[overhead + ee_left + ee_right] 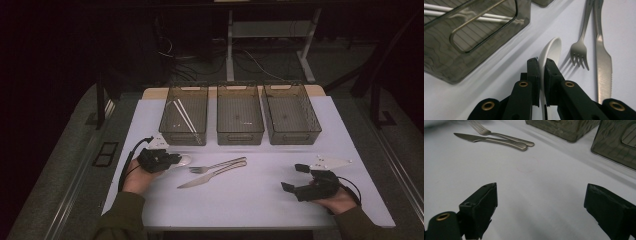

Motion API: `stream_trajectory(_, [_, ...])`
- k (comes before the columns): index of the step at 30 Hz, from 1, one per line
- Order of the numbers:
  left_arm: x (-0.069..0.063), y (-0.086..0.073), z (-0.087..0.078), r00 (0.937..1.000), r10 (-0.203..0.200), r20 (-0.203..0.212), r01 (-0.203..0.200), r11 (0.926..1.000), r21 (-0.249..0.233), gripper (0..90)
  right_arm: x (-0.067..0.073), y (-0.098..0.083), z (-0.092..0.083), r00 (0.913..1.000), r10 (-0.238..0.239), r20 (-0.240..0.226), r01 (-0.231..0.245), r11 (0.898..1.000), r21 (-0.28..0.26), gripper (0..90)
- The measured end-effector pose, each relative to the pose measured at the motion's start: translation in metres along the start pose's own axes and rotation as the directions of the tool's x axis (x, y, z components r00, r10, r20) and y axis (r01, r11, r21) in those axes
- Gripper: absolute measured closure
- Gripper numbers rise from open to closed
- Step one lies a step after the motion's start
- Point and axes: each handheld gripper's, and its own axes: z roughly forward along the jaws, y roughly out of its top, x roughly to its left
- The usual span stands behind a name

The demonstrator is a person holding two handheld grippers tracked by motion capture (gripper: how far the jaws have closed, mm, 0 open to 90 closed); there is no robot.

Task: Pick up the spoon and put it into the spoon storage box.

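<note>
My left gripper [172, 159] rests on the white table at the left, shut on a white spoon [184, 160]. In the left gripper view its black jaws [542, 67] pinch the spoon's handle [550, 51], and the bowl points away toward the bins. A steel fork [217, 165] [580, 50] and a steel knife [210, 178] [602, 62] lie side by side at the table's middle, just right of the spoon. At the right, my right gripper [294, 177] [541, 197] stands wide open over bare table, nothing between its jaws.
Three dark see-through bins stand in a row at the back: left [184, 114], middle [240, 114], right [291, 114]. The left bin [471, 37] holds two white sticks [184, 115]. From the right gripper view the fork [499, 135] and knife [491, 140] lie far ahead.
</note>
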Motion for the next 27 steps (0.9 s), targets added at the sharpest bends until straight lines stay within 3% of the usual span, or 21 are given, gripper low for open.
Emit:
stream_trajectory(16, [-0.009,0.018,-0.011,0.9996,0.023,0.014,-0.022,0.9979,-0.062,83.5,0.000,0.001,-0.003,1.0000,0.002,-0.007,-0.002,1.000,-0.009,11.6])
stream_trajectory(24, [-0.013,0.037,-0.009,0.9974,0.030,0.066,-0.020,0.9907,-0.135,83.5,-0.002,0.001,-0.003,0.9999,0.012,-0.009,-0.012,1.000,-0.015,11.6])
stream_trajectory(27, [-0.015,0.046,-0.005,0.9964,0.040,0.075,-0.030,0.9904,-0.135,83.5,-0.003,0.001,-0.003,0.9999,0.008,-0.009,-0.008,1.000,-0.020,11.6])
